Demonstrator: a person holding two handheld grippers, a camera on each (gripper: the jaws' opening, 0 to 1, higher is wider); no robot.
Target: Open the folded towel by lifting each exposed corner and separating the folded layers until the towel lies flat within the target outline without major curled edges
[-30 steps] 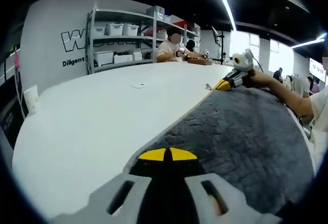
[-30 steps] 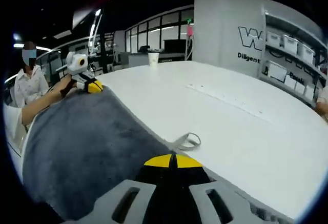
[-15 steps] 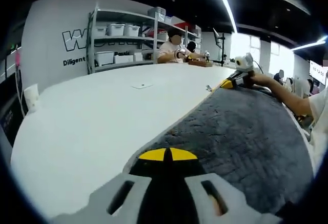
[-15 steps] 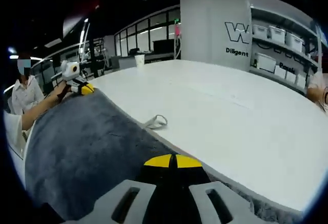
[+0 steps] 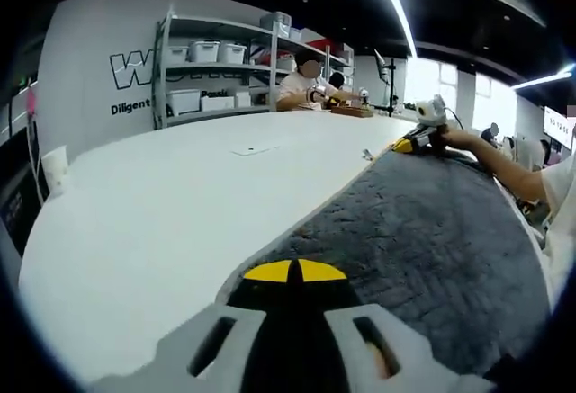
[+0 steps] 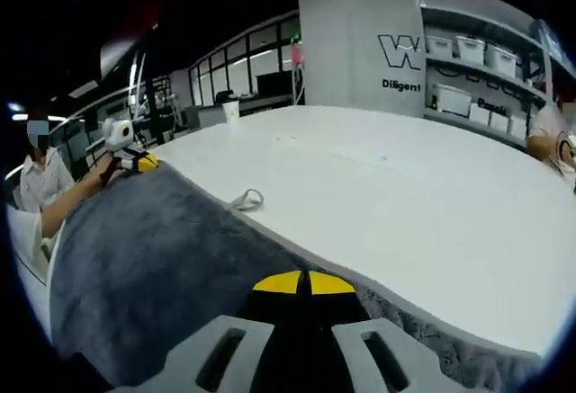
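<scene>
- The dark grey plush towel (image 5: 432, 240) lies spread on the broad white tabletop (image 5: 171, 204), its far edge curving between the two tools.
- The left tool (image 5: 292, 272) is closed on one towel corner, yellow tips pinching the pile.
- The right tool (image 6: 303, 282) is likewise closed on the opposite corner.
- A small grey hanging loop (image 6: 246, 200) at the towel's edge rests on the tabletop.

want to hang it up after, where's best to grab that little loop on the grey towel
Grip the hanging loop across its free rounded end, coming from the bare white table side. It lies flat off the grey towel's far edge, pointing away from the fabric, so a low gripper approach from there meets the open end without bunching the towel.
</scene>
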